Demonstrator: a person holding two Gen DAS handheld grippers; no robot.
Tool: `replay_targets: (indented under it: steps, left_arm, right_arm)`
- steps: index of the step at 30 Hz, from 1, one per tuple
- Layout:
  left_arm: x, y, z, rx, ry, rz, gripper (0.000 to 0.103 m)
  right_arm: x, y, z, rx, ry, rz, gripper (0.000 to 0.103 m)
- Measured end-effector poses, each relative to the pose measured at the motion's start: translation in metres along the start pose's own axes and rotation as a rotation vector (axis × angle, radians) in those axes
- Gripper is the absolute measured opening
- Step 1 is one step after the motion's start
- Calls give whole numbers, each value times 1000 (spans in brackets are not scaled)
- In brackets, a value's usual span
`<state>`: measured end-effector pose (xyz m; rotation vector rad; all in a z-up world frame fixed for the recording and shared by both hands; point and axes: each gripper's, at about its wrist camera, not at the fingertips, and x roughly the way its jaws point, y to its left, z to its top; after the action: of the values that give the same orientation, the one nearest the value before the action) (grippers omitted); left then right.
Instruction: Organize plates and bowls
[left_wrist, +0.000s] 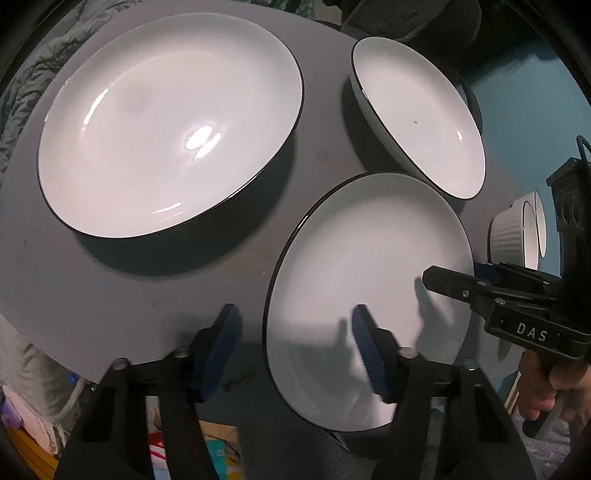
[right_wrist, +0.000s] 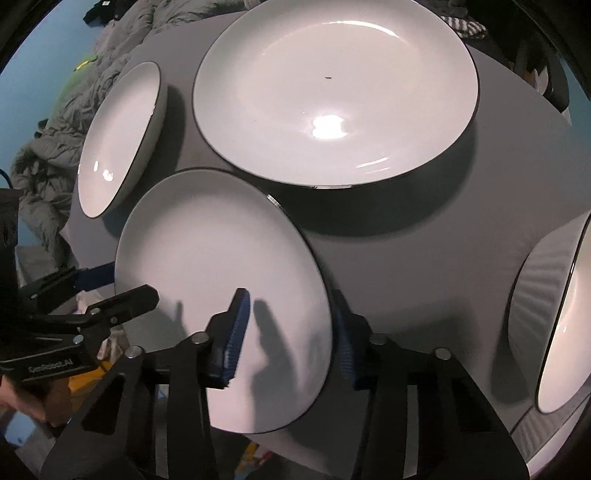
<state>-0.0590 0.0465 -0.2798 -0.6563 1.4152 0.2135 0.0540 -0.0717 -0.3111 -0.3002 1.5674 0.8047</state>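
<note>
Left wrist view showed a round grey table (left_wrist: 110, 295) bearing white dishes with thin dark rims. A large shallow bowl (left_wrist: 170, 122) sat at the far left, empty apart from glare. A second bowl (left_wrist: 421, 118) stood at the far right, empty but for one tiny dark speck. Nearest lay a smaller flat plate (left_wrist: 369, 295), with nothing on it, overhanging the near edge of the table. A white ribbed bowl (left_wrist: 517, 232) stood at the far right edge; its contents could not be seen.

The left gripper (left_wrist: 295, 354) straddled the plate's left rim, one blue pad outside it and the other over the plate's face; the fingers were spread, and no pad pressed the rim. The right gripper (left_wrist: 461, 280) reached in from the right, held by a hand (left_wrist: 546, 395), and its body carried the letters "DAS".

From the right wrist view, the right gripper (right_wrist: 291, 339) straddled the opposite rim of the same plate (right_wrist: 221, 277), one pad above its face and one outside; whether the pads pinched the rim could not be told. The left gripper (right_wrist: 122, 291) showed at the left, labelled "GenRobot.AI".
</note>
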Motion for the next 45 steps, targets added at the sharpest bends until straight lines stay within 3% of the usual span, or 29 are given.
replay_targets:
  steps: [3,6,15,20,24,32,45]
  left_arm:
    - [1,6,0,-7,17,-6,50]
    - [4,10,-2,-8,24,1,36]
    - [1,19,-3,-40,12,2,29]
    - [8,9,-7,-62,2,8,28]
    - [10,12,-6,-72,31,-3,26]
    - [13,13,-7,-6,51,0,23]
    - [22,13,6,-27,85,-27,21]
  right_arm:
    - [3,-6,4,-5,18,18,38]
    - [2,1,3,-13,26,36,37]
    - [-4,-1,-2,-47,14,69,30]
    - [-7,-16,5,12,52,125,29]
    - [-5,-15,7,23,66,104,15]
    - [2,-23,12,101,111,178,14]
    - [1,-18,7,116,107,165,14]
